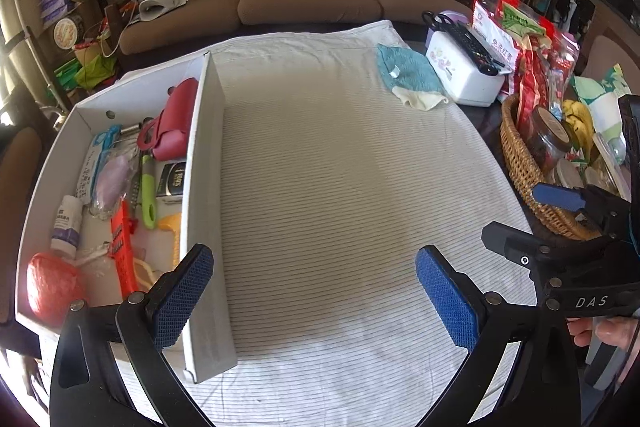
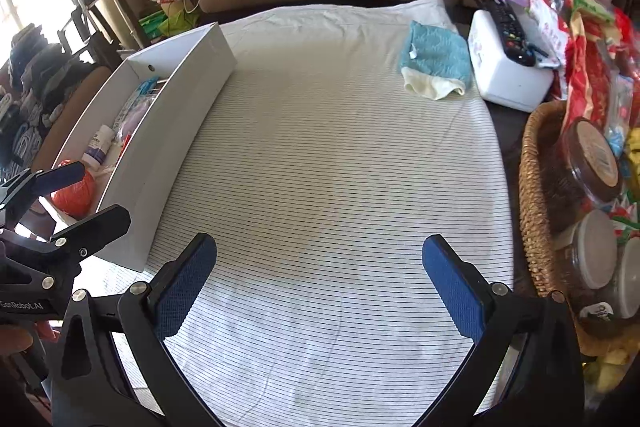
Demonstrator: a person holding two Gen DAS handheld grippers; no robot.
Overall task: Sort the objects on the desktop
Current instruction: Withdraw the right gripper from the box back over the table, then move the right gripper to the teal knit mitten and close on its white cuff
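1. Two grippers hover side by side over the striped cloth (image 2: 320,155), both with jaws spread wide and nothing between them: the left gripper (image 1: 314,297) and the right gripper (image 2: 320,285).
2. Sorted things already fill the white box (image 1: 204,163), at ten o'clock from the left gripper: a red pouch (image 1: 176,119), a green-handled peeler (image 1: 147,187), a white bottle (image 1: 68,223), an orange ball (image 1: 50,287) and others.
3. Only the teal cloth (image 2: 436,57), folded over a cream one (image 2: 430,87), lies loose on the striped cloth; by my reading it is the likely next piece, though it may not belong to the sorting at all.
4. It lies at one o'clock from both grippers, well apart from each, just beside the white case (image 2: 506,75) with a remote (image 2: 510,27) on top.
5. Its long axis runs roughly twelve to six o'clock. The right gripper is nearer; the box sits on the left hand's side.
6. A wicker basket (image 2: 536,187) crowds three o'clock.
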